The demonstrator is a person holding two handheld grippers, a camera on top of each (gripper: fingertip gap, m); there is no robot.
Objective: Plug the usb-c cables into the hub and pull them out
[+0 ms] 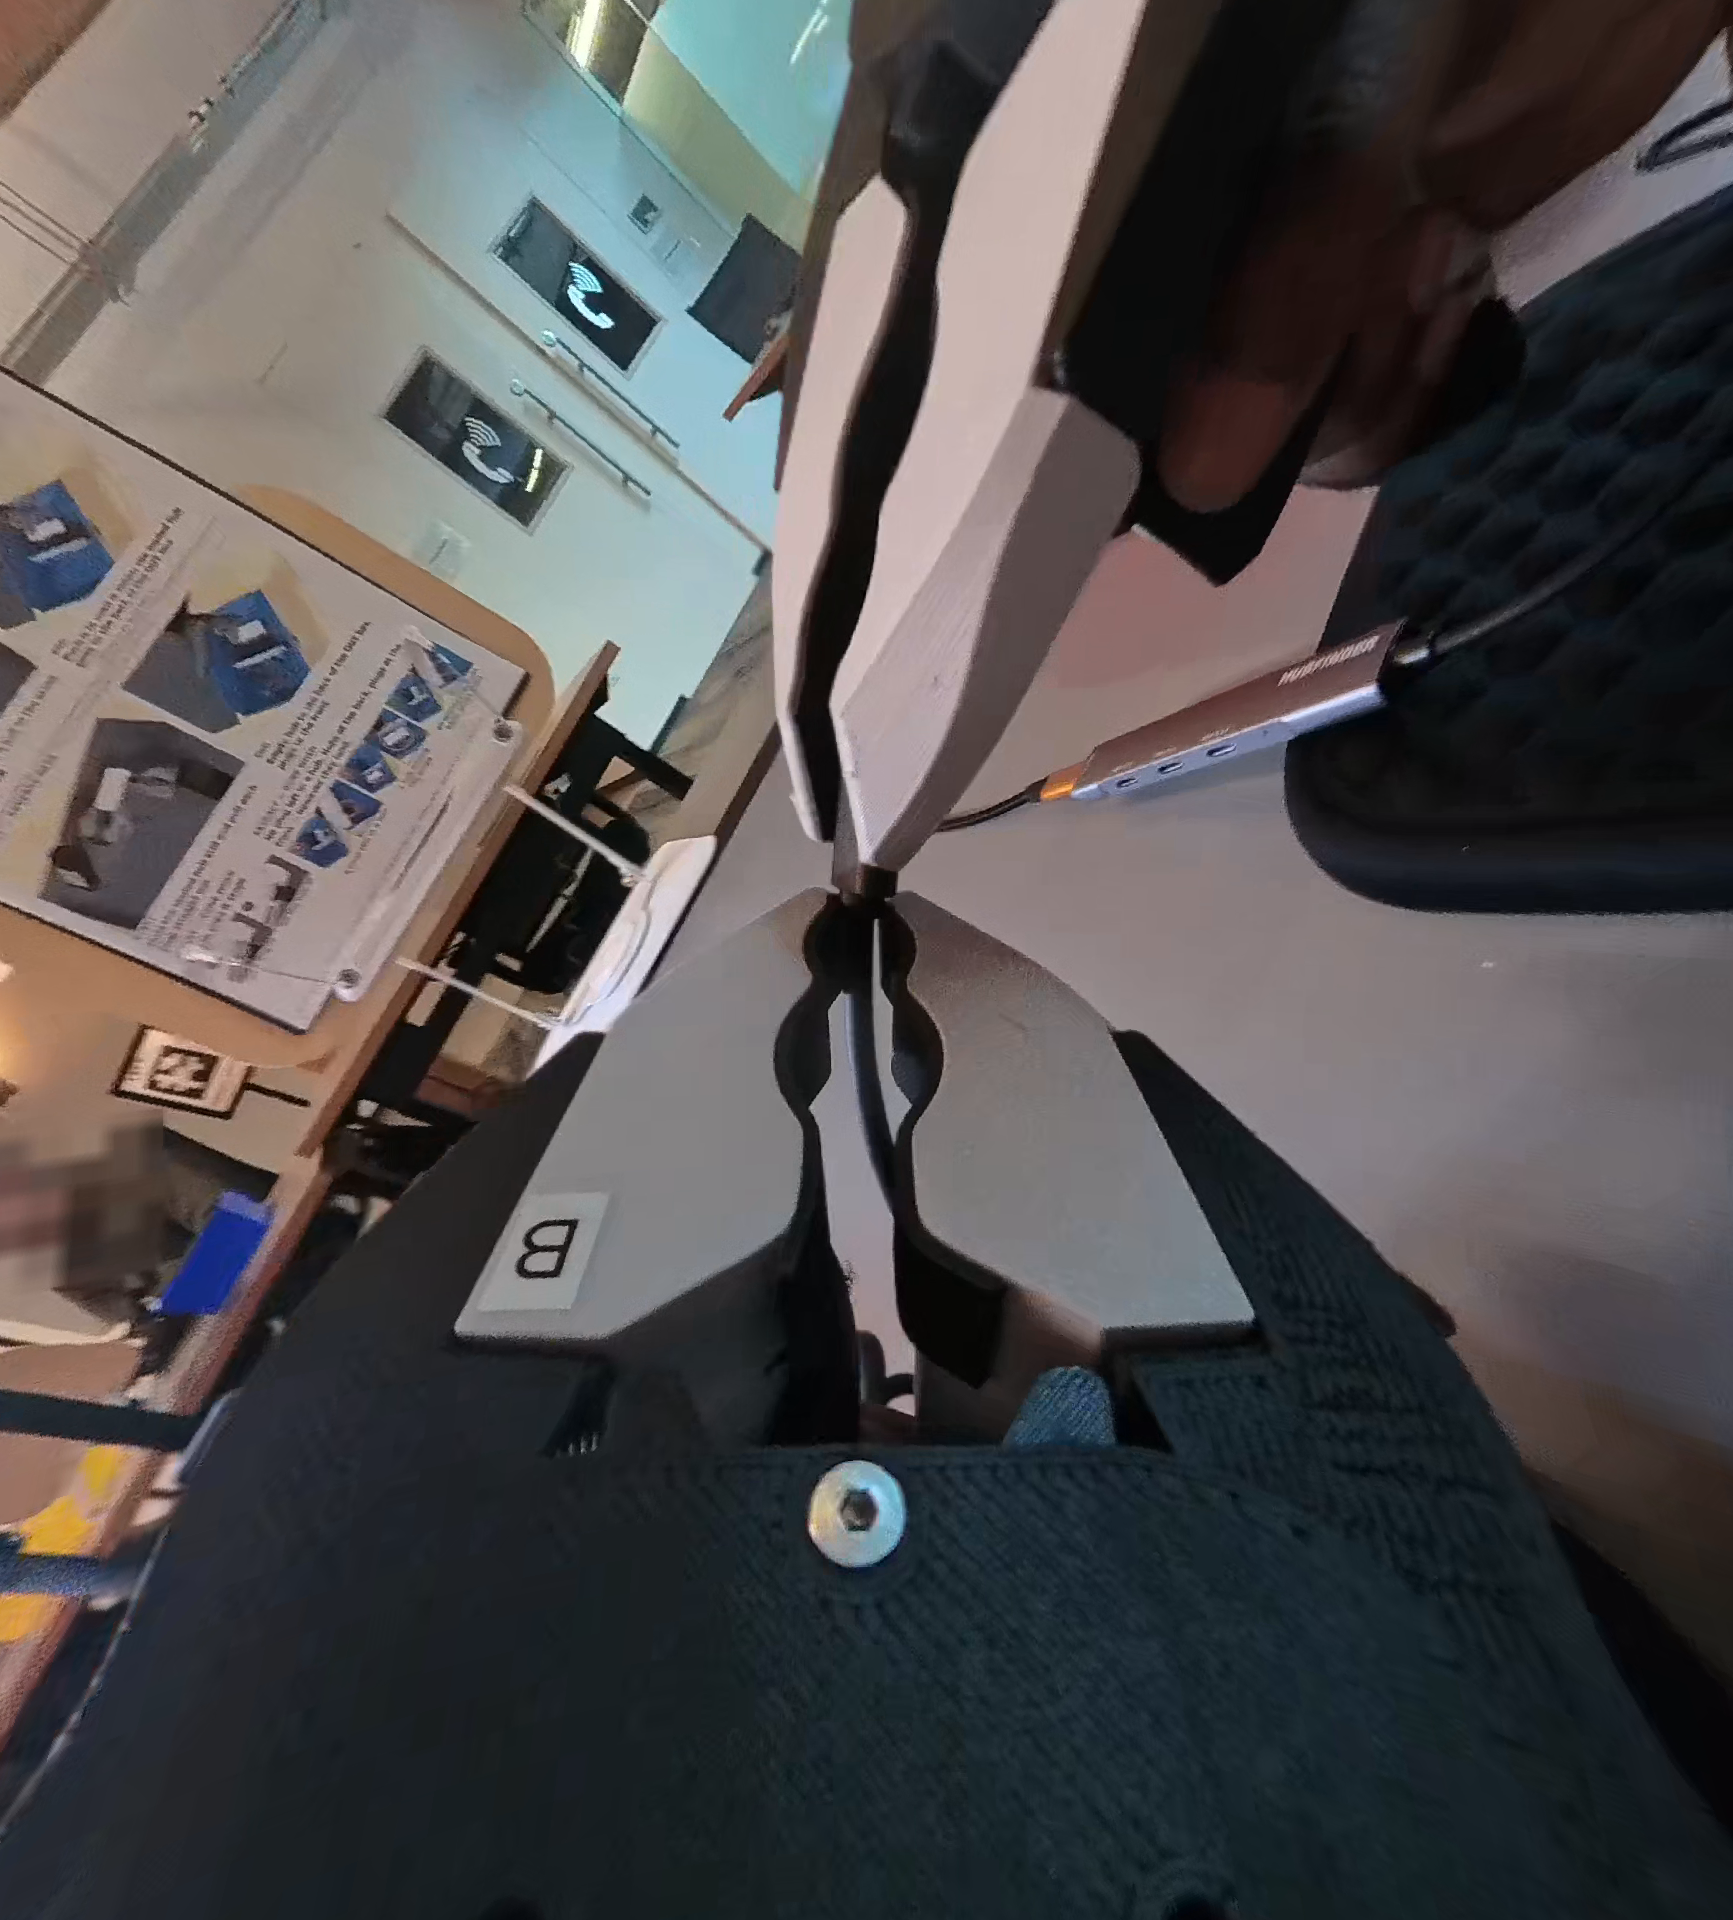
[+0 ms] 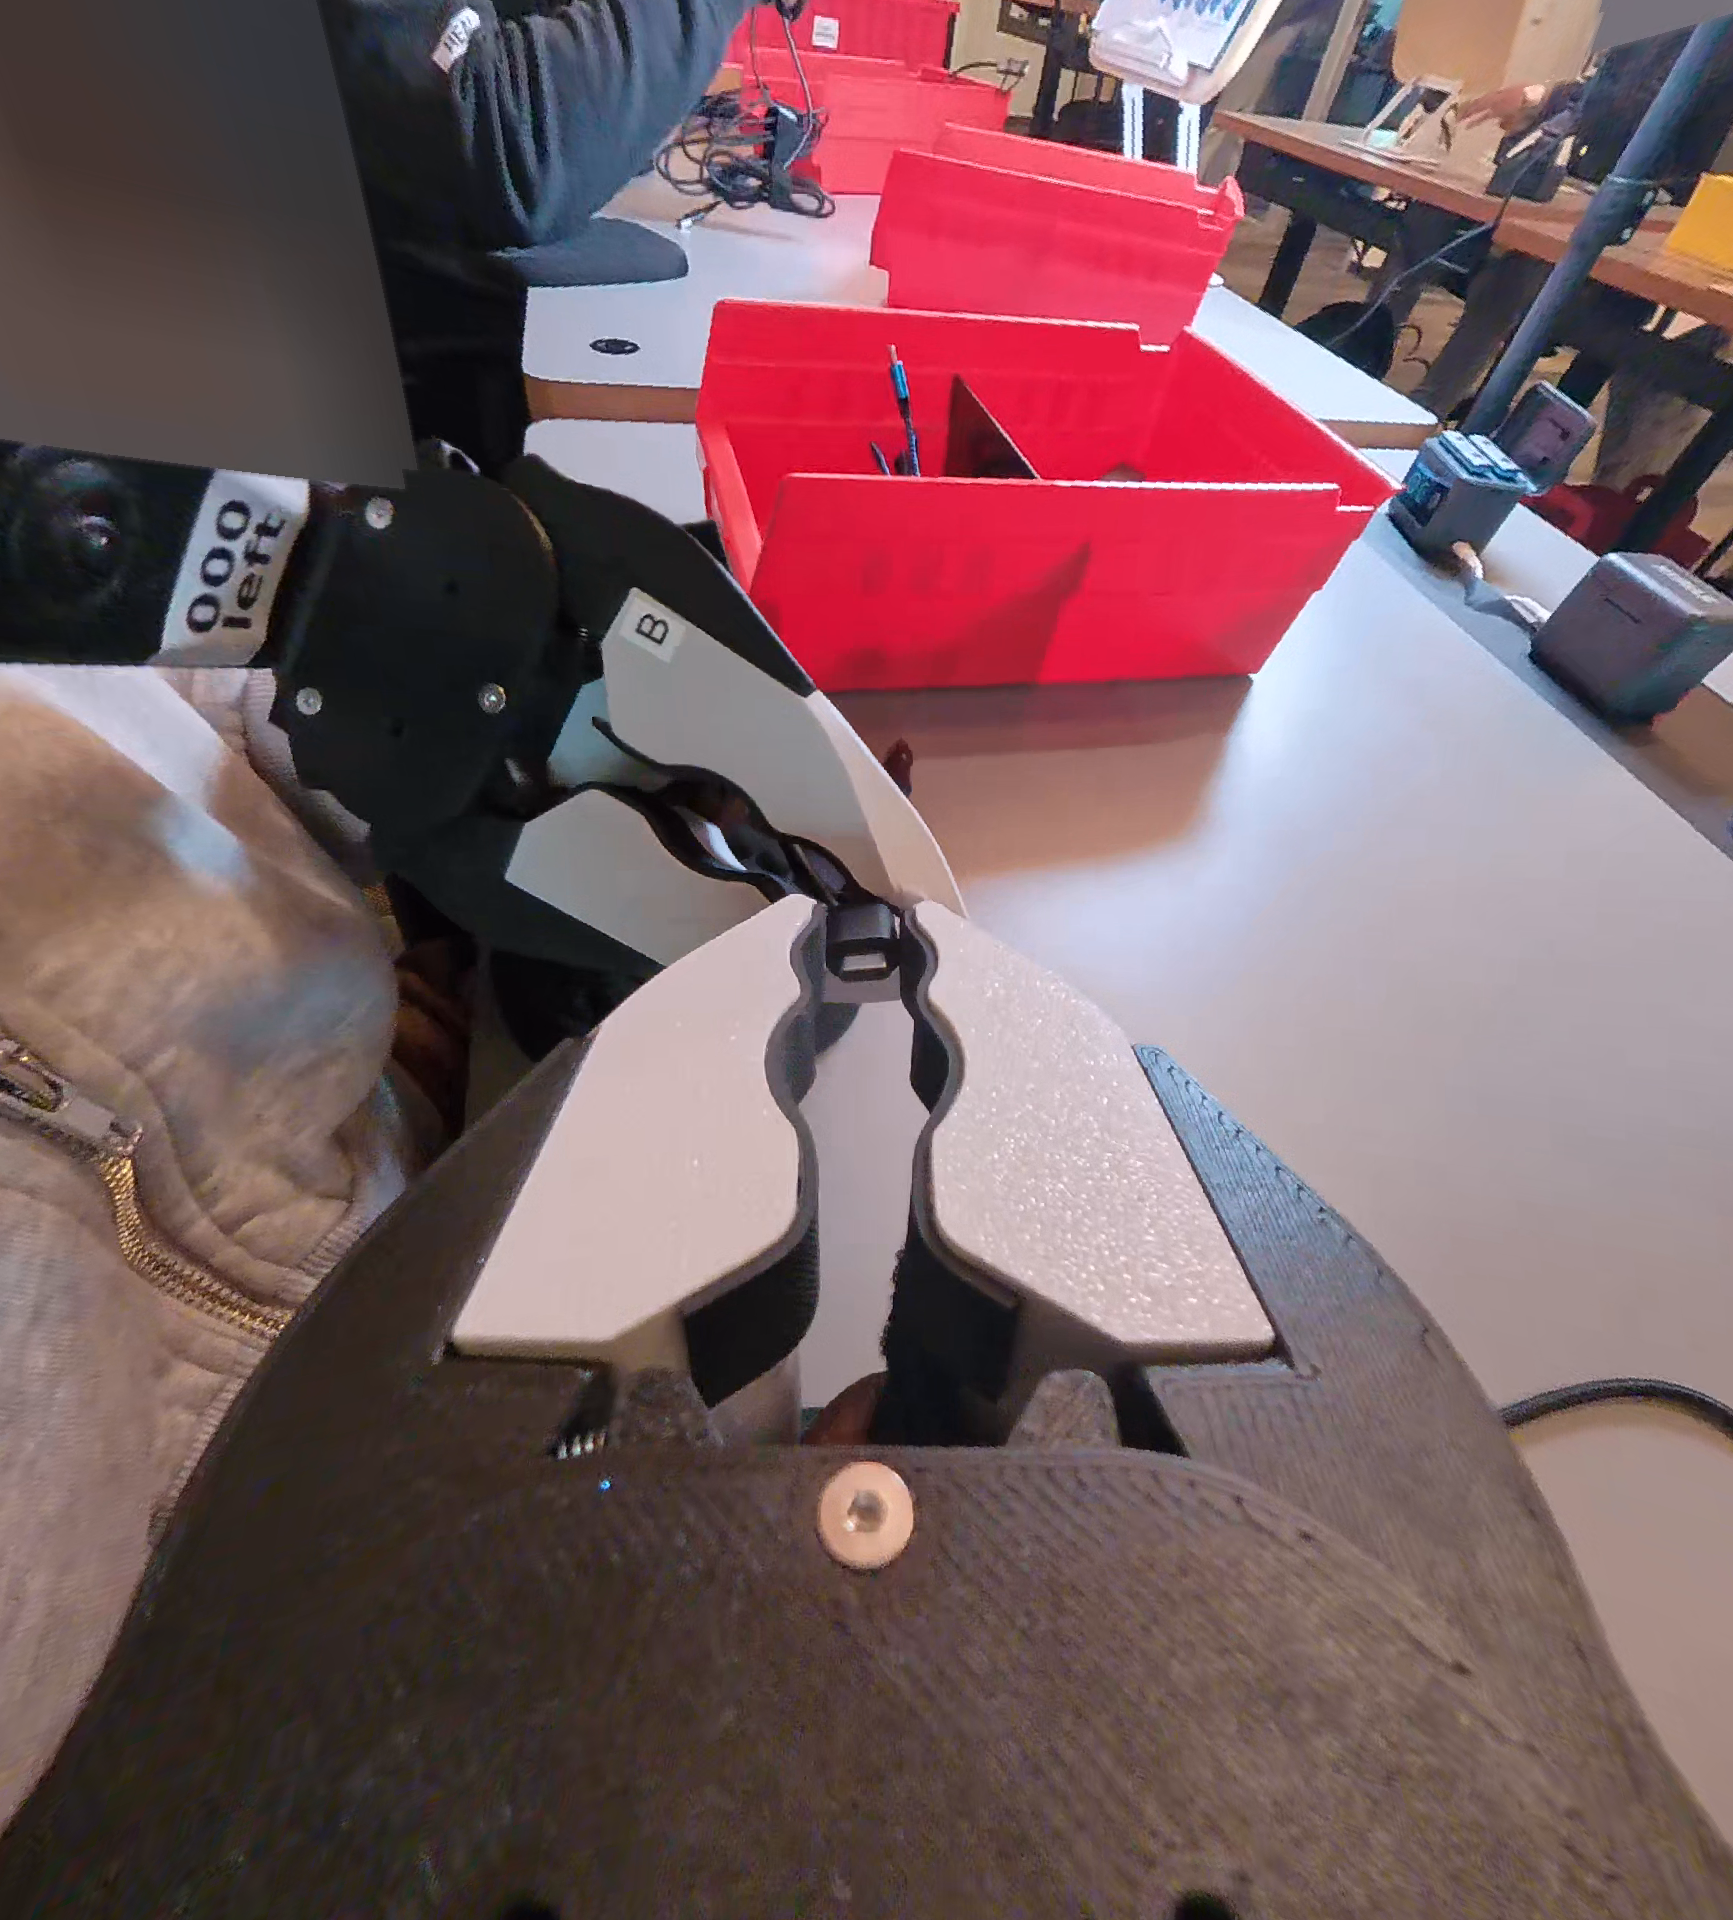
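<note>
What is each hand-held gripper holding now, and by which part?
The right hand-held gripper pinches the USB-C cable's black plug at its fingertips. The left hand-held gripper grips the same cable just behind the plug.

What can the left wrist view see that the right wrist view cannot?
Only the left wrist view shows the hub, lying on the grey table with one cable already plugged into its end, beside a dark cushion, plus a poster board.

Only the right wrist view shows the red bins, two small grey boxes and a person's grey zipped sleeve.

Both show the left gripper and the right gripper meeting tip to tip on one black cable plug.
</note>
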